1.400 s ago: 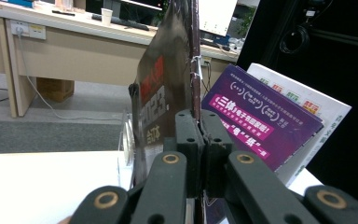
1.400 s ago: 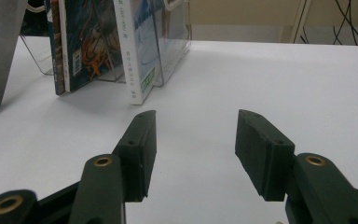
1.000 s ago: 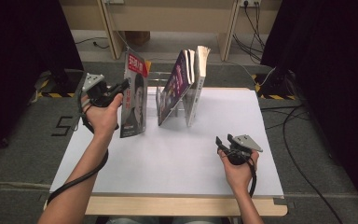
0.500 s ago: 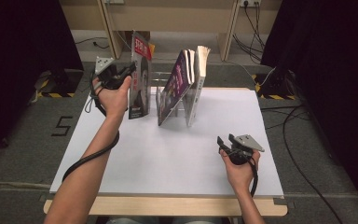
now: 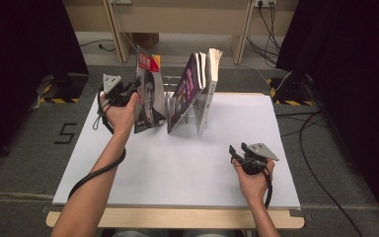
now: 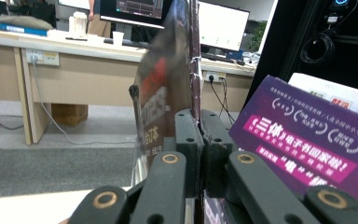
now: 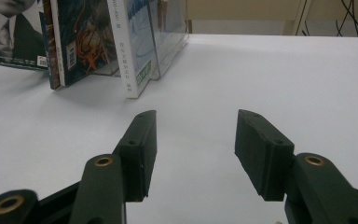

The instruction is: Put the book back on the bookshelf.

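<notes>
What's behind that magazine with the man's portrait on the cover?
Beside and behind the magazine, held by the left gripper, books lean in a clear rack. The magazine covers part of the rack, so what stands there is hidden.

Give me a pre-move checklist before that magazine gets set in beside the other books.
1. Grip: left claw is shut on the thin glossy magazine with a man's portrait on its cover. Ok.
2. Magazine's lower edge on the white table: cannot tell.
3. Room beside the row: the magazine stands just left of the leaning purple-covered book, hardly any gap. Not ok.
4. Row steady: purple-covered book and white paperbacks lean in the clear plastic book stand. Ok.
5. Right claw open, empty, over bare table away from the books. Ok.
</notes>
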Motion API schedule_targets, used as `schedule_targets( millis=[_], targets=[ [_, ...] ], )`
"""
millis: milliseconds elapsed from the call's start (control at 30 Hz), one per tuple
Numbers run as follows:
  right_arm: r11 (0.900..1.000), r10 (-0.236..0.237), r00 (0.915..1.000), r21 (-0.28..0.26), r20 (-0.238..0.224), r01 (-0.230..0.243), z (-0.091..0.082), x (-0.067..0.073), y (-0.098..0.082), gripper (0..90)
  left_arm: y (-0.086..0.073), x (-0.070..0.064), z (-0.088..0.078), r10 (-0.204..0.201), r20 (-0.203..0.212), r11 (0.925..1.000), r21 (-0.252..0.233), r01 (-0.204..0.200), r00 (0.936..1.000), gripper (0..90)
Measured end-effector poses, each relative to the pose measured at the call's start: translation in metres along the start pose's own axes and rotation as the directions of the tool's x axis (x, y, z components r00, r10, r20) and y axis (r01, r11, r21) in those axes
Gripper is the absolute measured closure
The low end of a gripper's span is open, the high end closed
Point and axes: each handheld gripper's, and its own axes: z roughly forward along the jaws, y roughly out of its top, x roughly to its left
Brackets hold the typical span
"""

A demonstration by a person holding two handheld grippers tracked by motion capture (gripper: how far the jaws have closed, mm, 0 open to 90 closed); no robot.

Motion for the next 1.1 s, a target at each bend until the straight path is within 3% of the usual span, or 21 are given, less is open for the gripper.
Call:
schedule_targets(
  millis=[333, 400, 567, 633, 667, 800, 967, 1100],
  targets=[
    [1.0, -0.005, 0.9999, 0.009, -0.011, 0.006, 0.001, 0.004, -0.001, 49.2, -0.015, 0.011, -0.02, 0.035, -0.007, 0.9988, 0.035, -0.035, 0.9994, 86.3],
    [1.0, -0.005, 0.9999, 0.006, -0.009, 0.005, 0.001, 0.004, 0.0, 49.2, -0.016, 0.01, -0.022, 0.04, 0.005, 0.9981, 0.046, -0.04, 0.9992, 84.7],
    [1.0, 0.003, 0.9999, 0.013, -0.01, -0.003, 0.001, 0.003, -0.001, 48.9, -0.014, 0.01, -0.023, 0.032, -0.018, 0.9968, 0.074, -0.03, 0.9993, 74.9],
    [1.0, 0.006, 0.9999, 0.017, -0.012, -0.005, 0.001, 0.002, -0.001, 48.6, -0.011, 0.01, -0.02, 0.027, -0.03, 0.9937, 0.11, -0.023, 0.9992, 66.7],
    [1.0, 0.006, 0.9999, 0.017, -0.012, -0.005, 0.001, 0.002, -0.001, 48.6, -0.011, 0.01, -0.02, 0.027, -0.03, 0.9937, 0.11, -0.023, 0.9992, 64.6],
    [0.999, 0.017, 0.9998, 0.027, -0.013, -0.017, 0.002, 0.001, -0.002, 48.4, -0.008, 0.011, -0.011, 0.021, -0.024, 0.9827, 0.184, -0.016, 0.9995, 59.1],
    [0.999, 0.014, 0.9998, 0.033, -0.016, -0.013, 0.003, 0.001, -0.003, 48.1, -0.007, 0.008, 0.0, 0.018, -0.009, 0.9721, 0.234, -0.016, 0.9998, 56.6],
    [0.999, 0.024, 0.9995, 0.042, -0.018, -0.023, 0.004, 0.0, -0.004, 48.0, -0.005, 0.006, 0.008, 0.019, -0.032, 0.9659, 0.259, -0.01, 0.9993, 58.5]
  ],
)
